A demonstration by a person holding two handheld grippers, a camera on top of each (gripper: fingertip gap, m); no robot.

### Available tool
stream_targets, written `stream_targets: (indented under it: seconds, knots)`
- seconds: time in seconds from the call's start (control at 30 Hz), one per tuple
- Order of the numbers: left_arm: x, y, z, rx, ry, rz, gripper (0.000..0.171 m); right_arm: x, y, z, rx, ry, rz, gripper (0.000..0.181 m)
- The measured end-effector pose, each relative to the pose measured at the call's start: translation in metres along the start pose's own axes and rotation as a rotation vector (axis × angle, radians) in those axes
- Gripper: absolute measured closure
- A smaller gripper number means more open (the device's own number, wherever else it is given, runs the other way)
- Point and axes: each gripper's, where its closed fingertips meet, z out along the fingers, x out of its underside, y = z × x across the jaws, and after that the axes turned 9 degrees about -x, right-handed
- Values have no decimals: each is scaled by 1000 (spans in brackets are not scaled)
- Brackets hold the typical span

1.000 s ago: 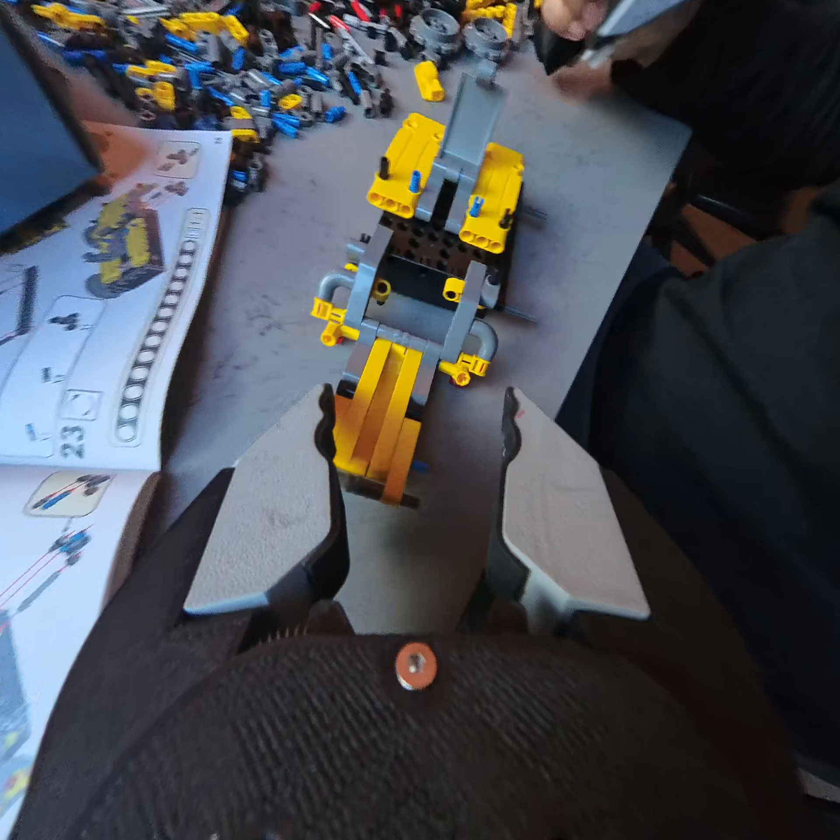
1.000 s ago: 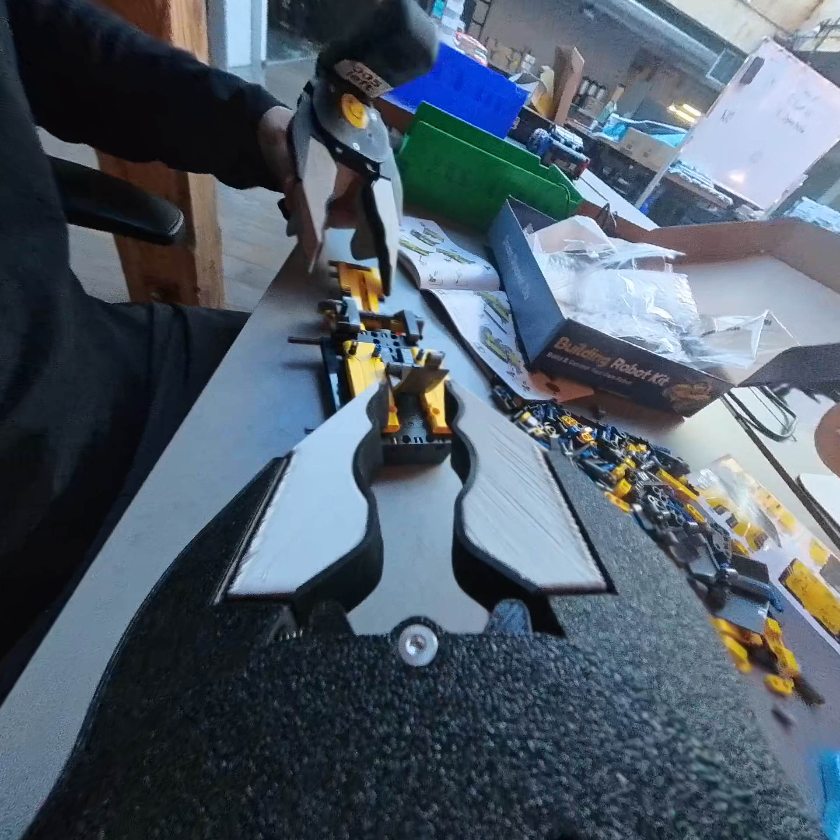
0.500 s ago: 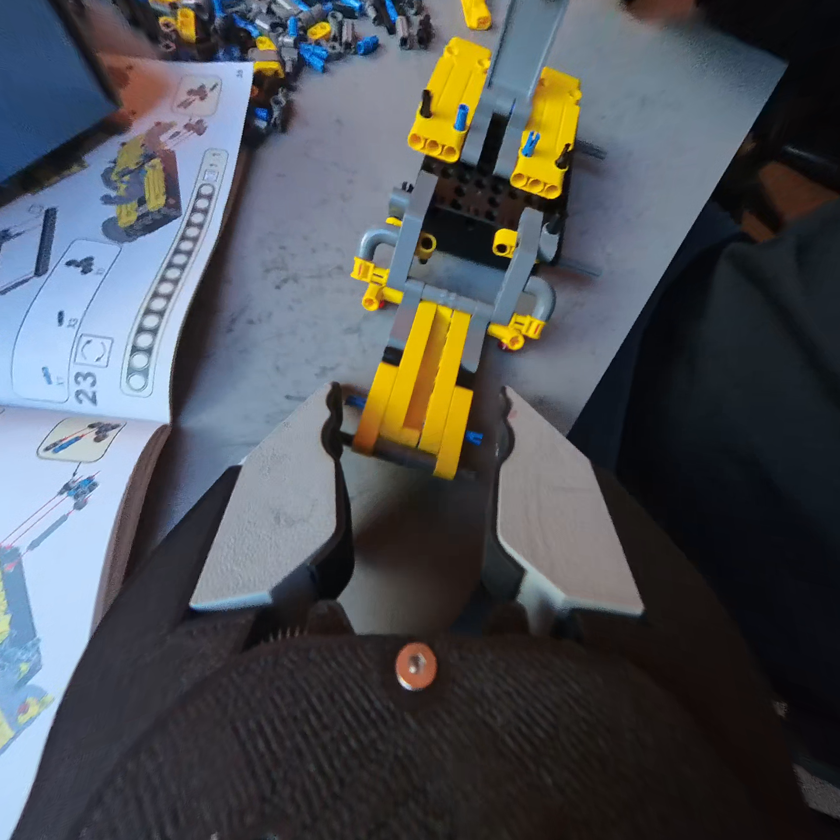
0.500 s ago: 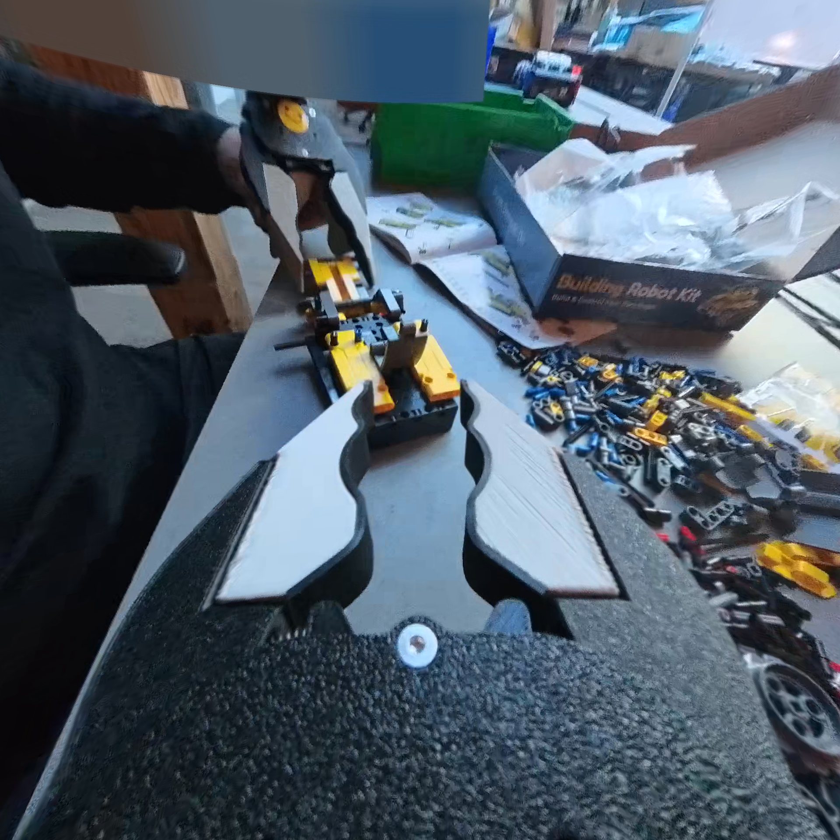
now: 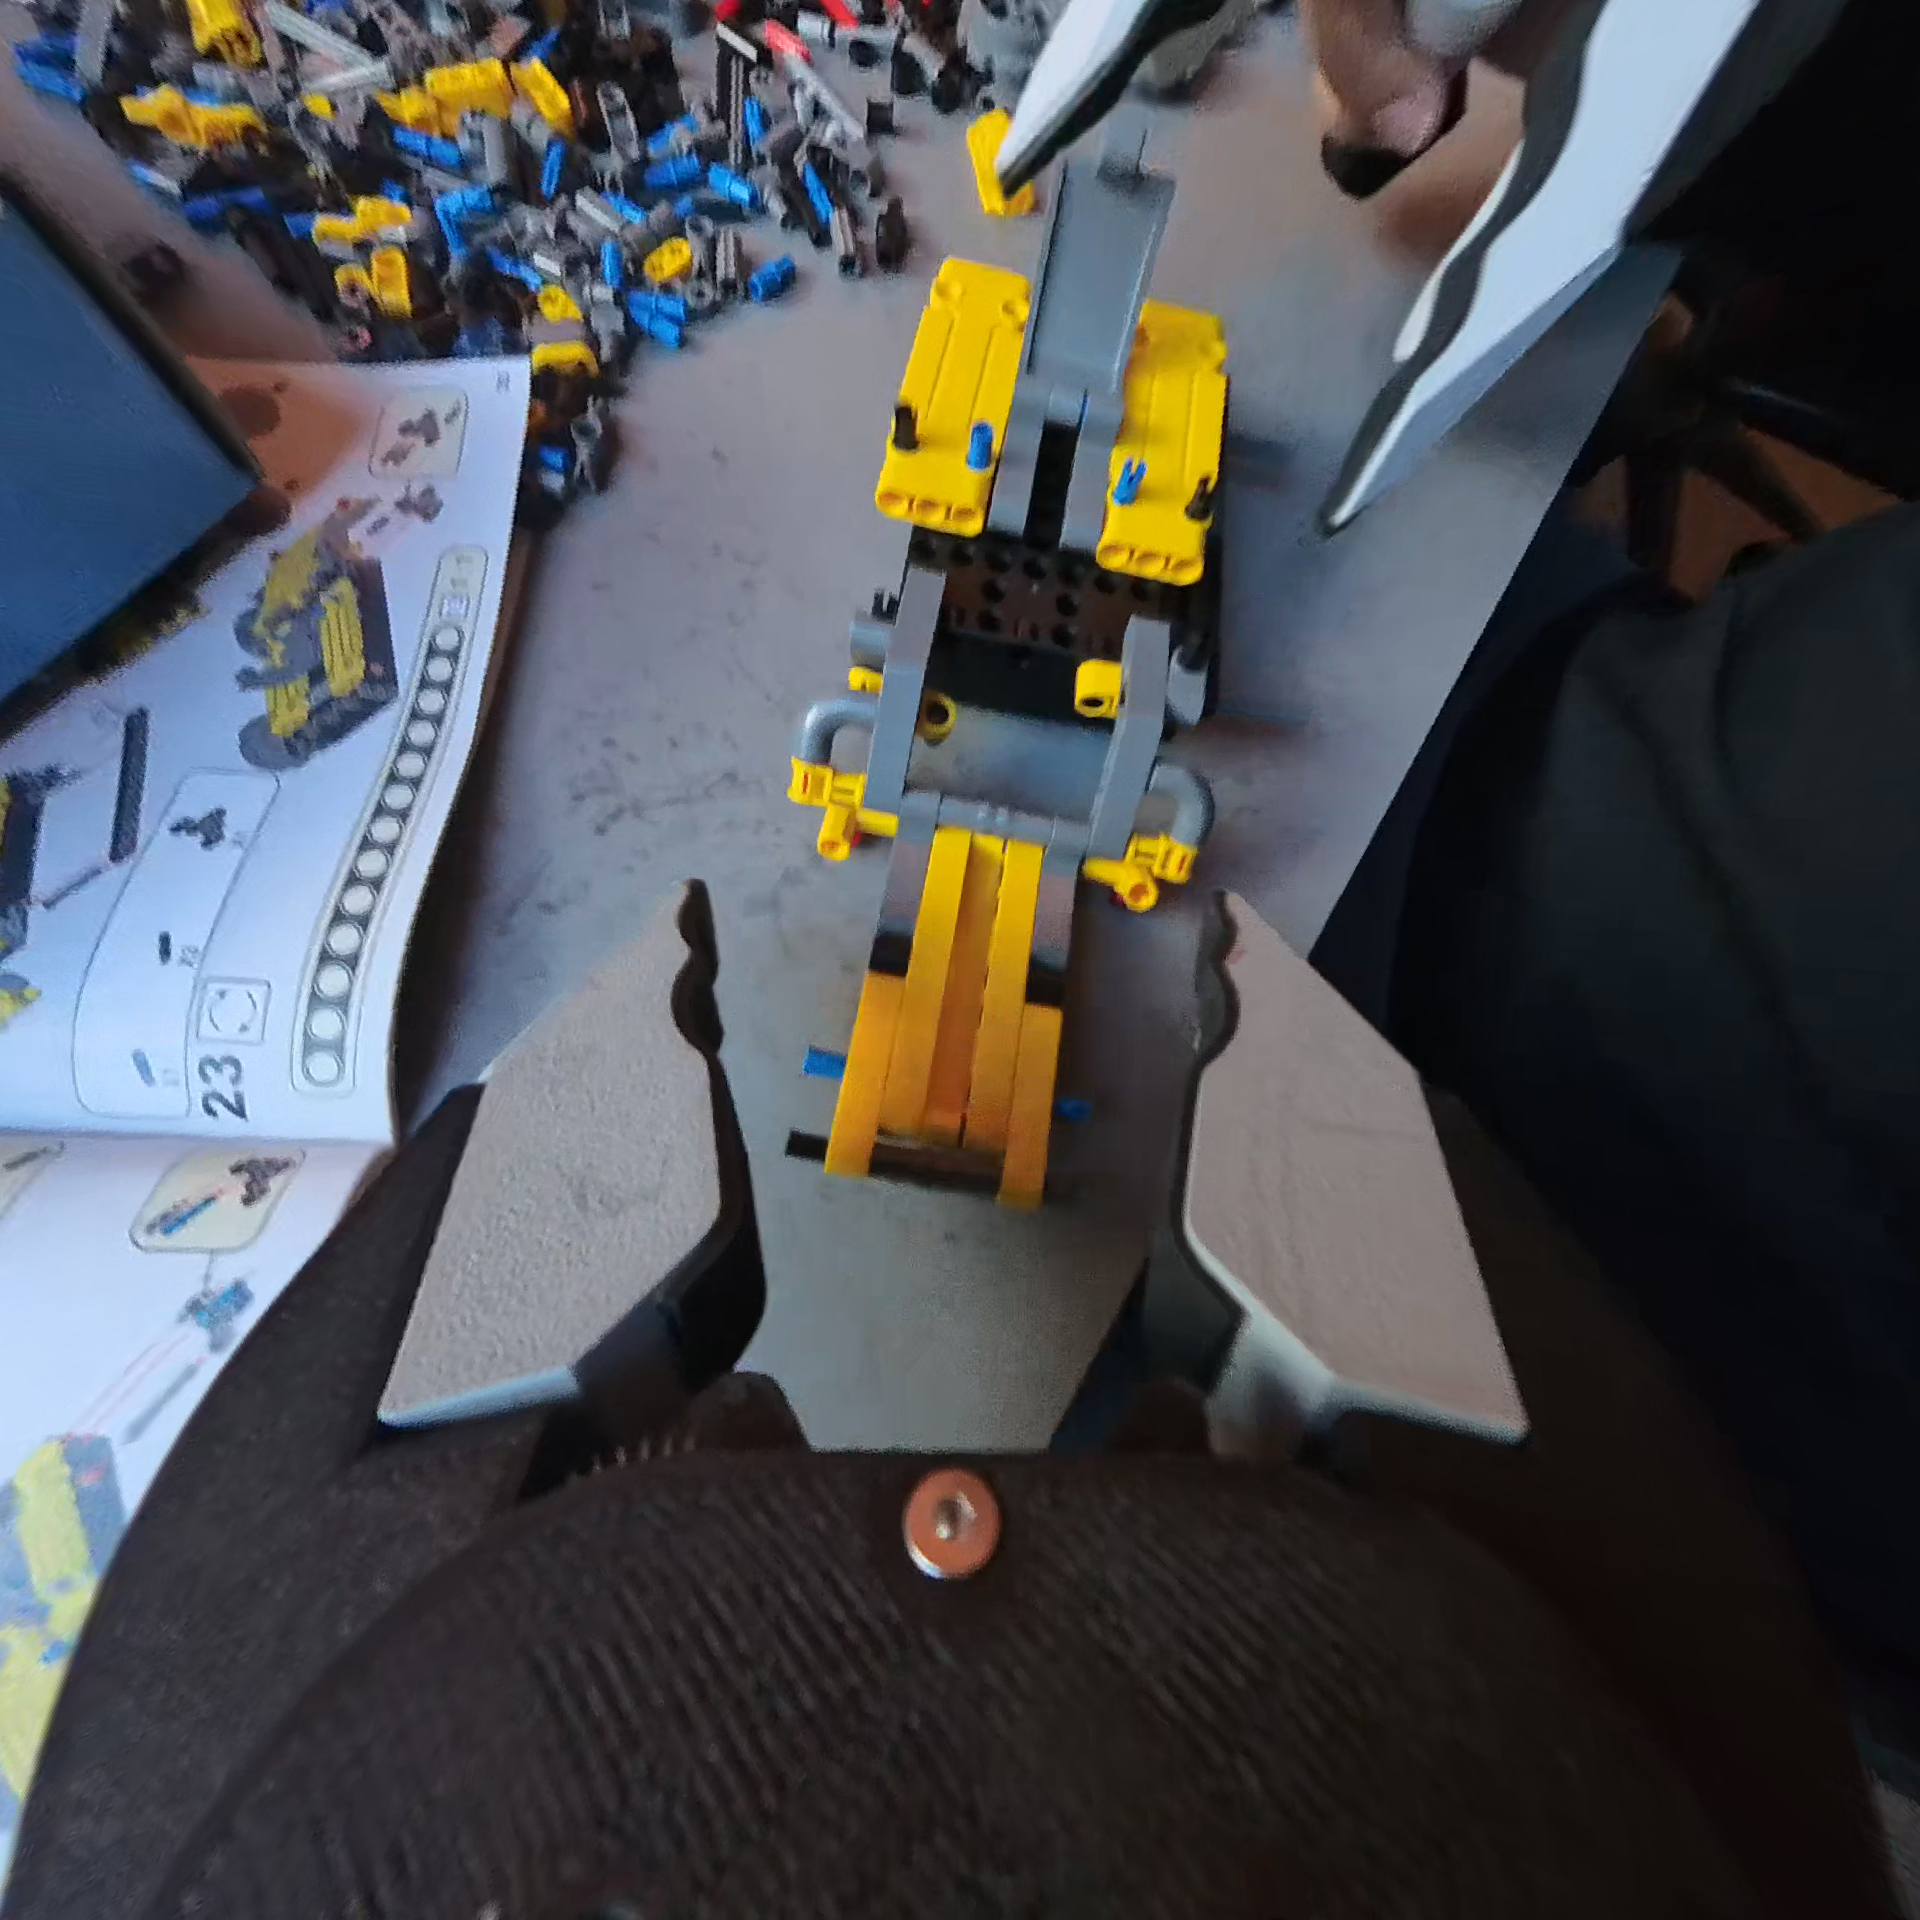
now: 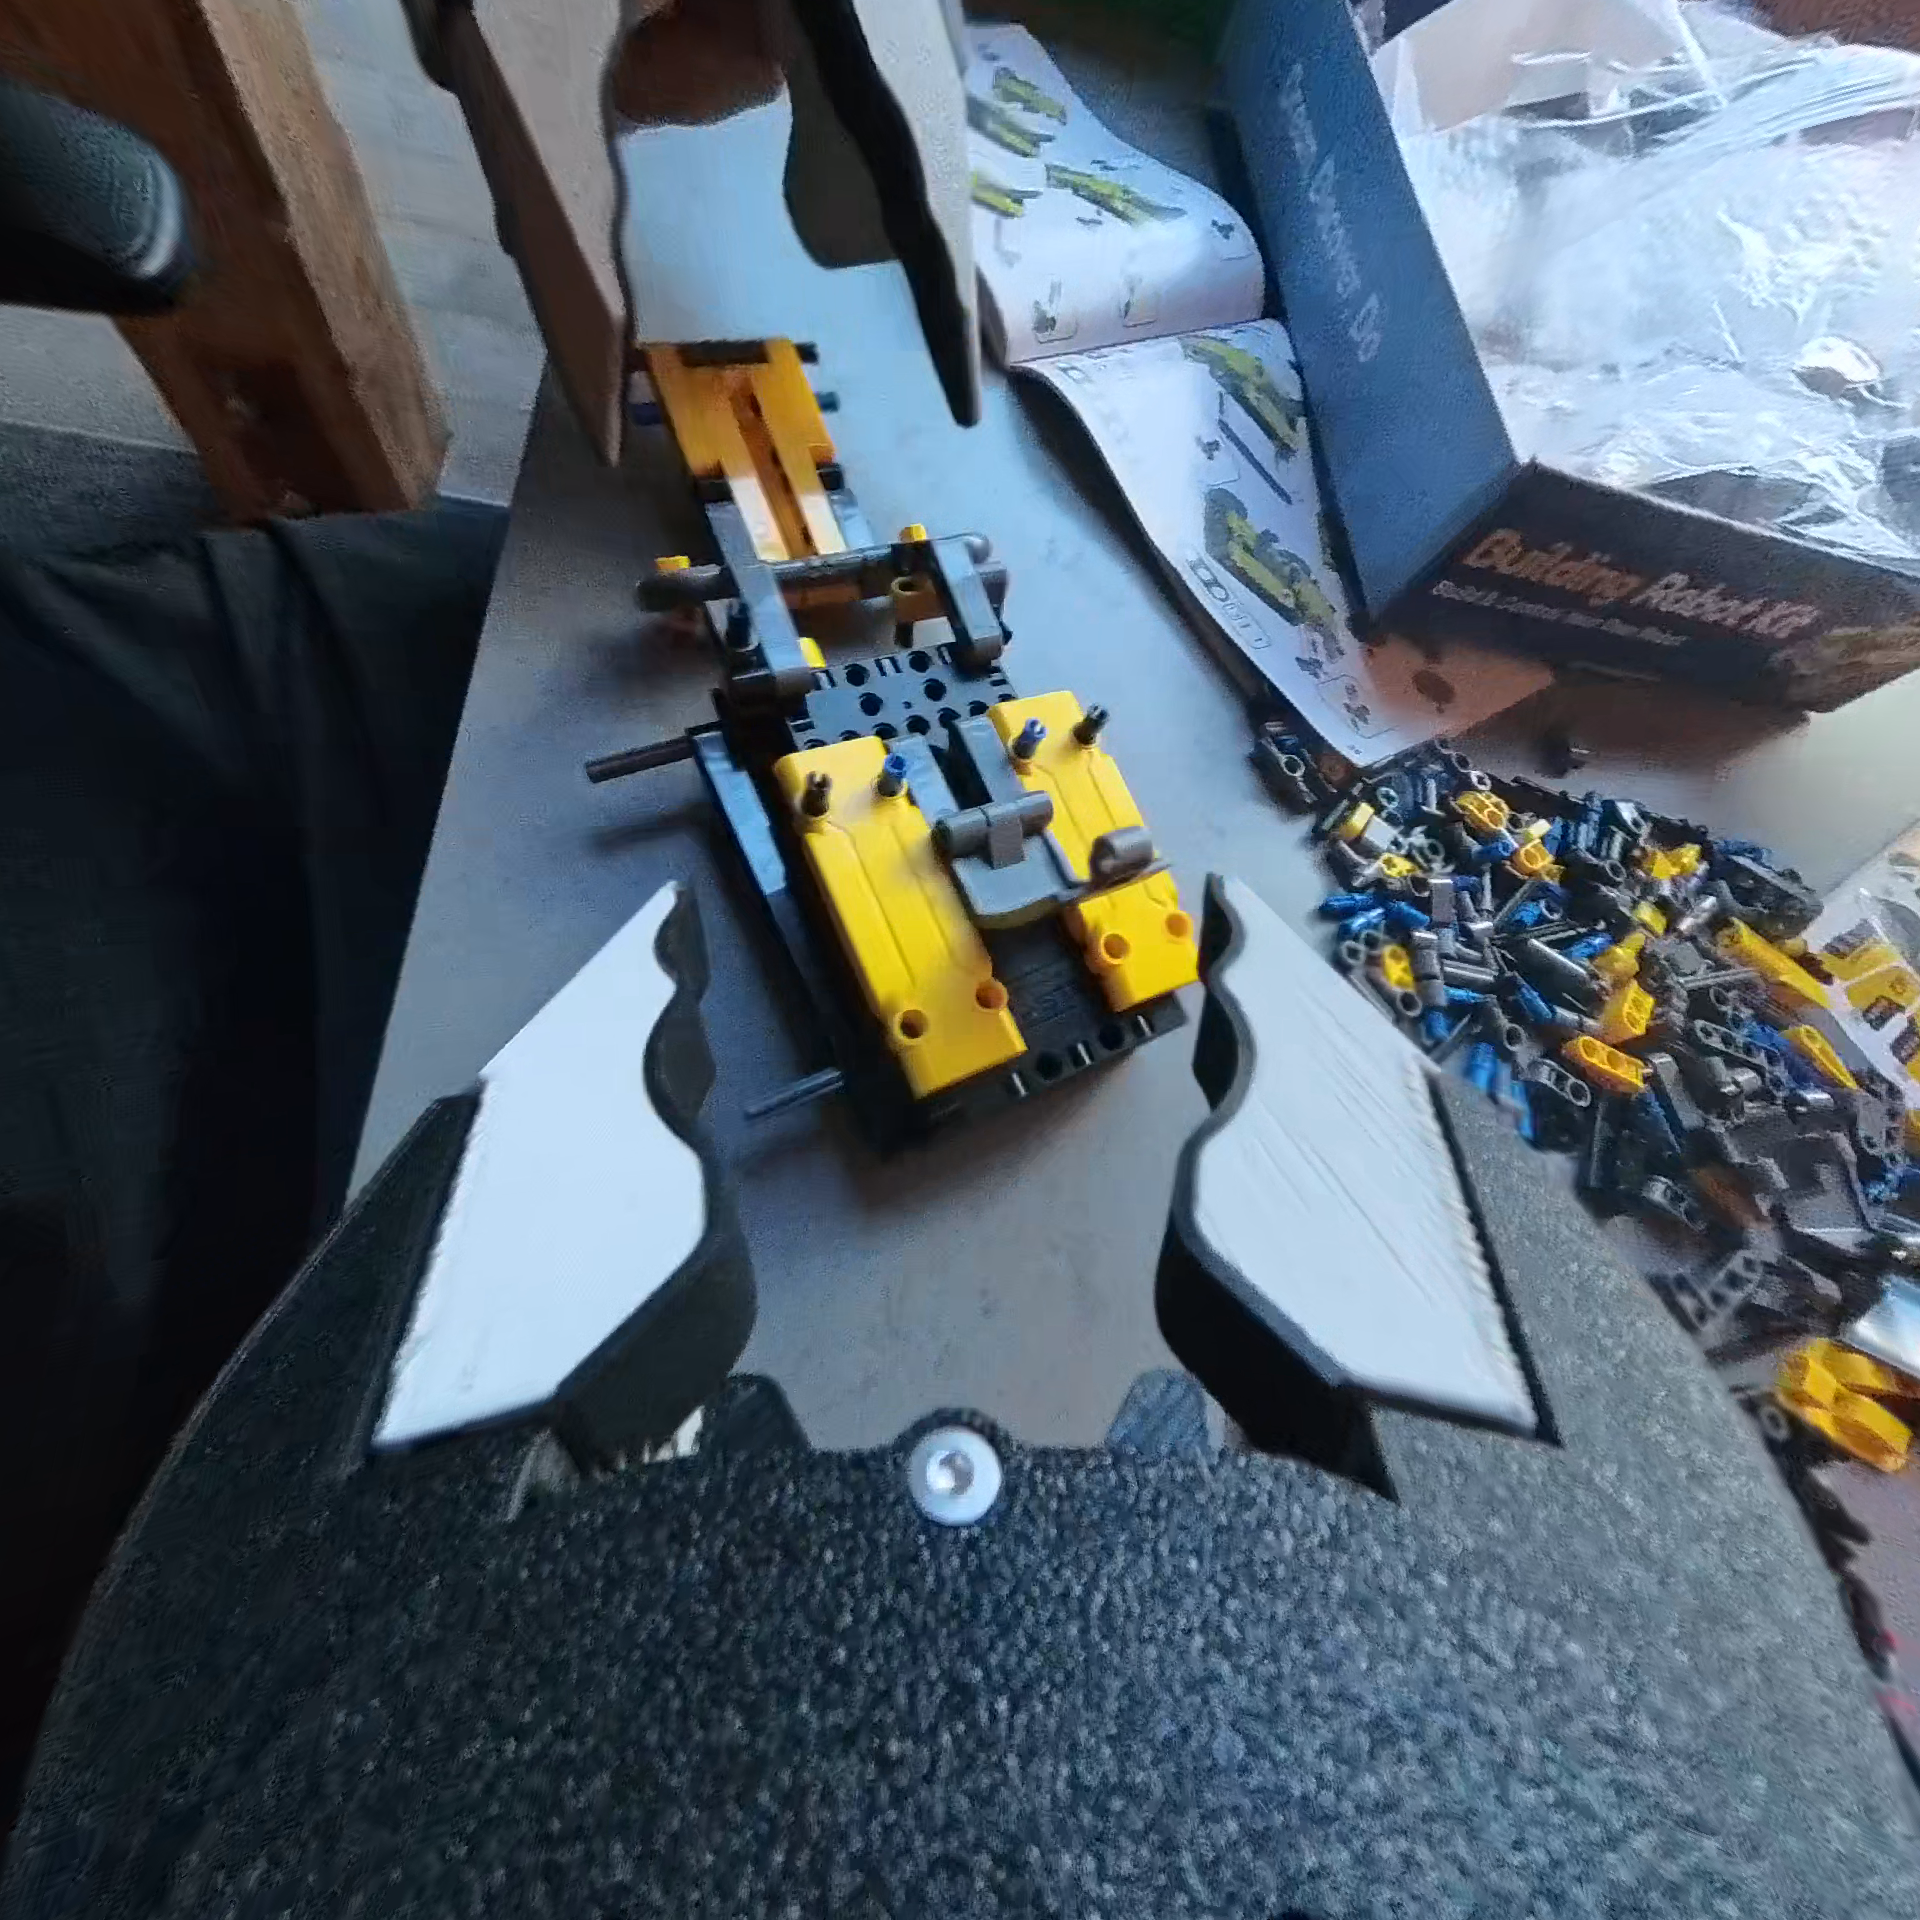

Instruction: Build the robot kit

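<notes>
The brick model (image 5: pixel 1023 727) lies lengthwise on the grey table (image 5: pixel 665 644). The left gripper (image 5: pixel 956 914) spreads wide around its yellow end, empty; the right gripper (image 6: pixel 940 894) spreads wide around its opposite end, empty. Beside the model: loose bricks (image 6: pixel 1621 956), booklet (image 5: pixel 239 790), box (image 6: pixel 1455 416).

The brick-built model (image 6: pixel 914 831) is glossy yellow, grey and black plastic, like the loose parts (image 6: pixel 1621 997) in the pile on the right. It lies on a matt grey table (image 5: pixel 665 665), faintly scuffed. The instruction booklet (image 5: pixel 260 748) is smooth printed paper. Each gripper body has a rough, grainy black finish.
</notes>
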Motion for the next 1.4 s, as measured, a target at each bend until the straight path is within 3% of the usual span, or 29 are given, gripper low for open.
stream_targets:
  seconds: [0.13,0.23,0.33,0.53,0.77,1.03,1.23,1.4]
  knots:
    - [-18,-3,19,-86,58,8,67,6,-9,10,4,17,123,76]
    - [-20,-11,40,-169,117,96,61,10,-10,15,42,44,99,74]
    - [-13,-21,57,-159,181,156,58,12,-8,22,5,67,87,75]
    - [-20,-28,67,-117,196,179,71,15,-10,34,-77,103,68,73]
    - [-20,-29,65,-115,187,178,85,15,-12,36,-65,104,66,77]
    - [-20,-31,65,-96,186,165,74,14,-10,31,-83,87,53,74]
    - [-35,-28,41,-80,101,95,68,4,-14,-18,-43,-98,99,75]
    - [-19,-7,13,-126,112,21,66,26,-14,-40,-9,-79,150,80]
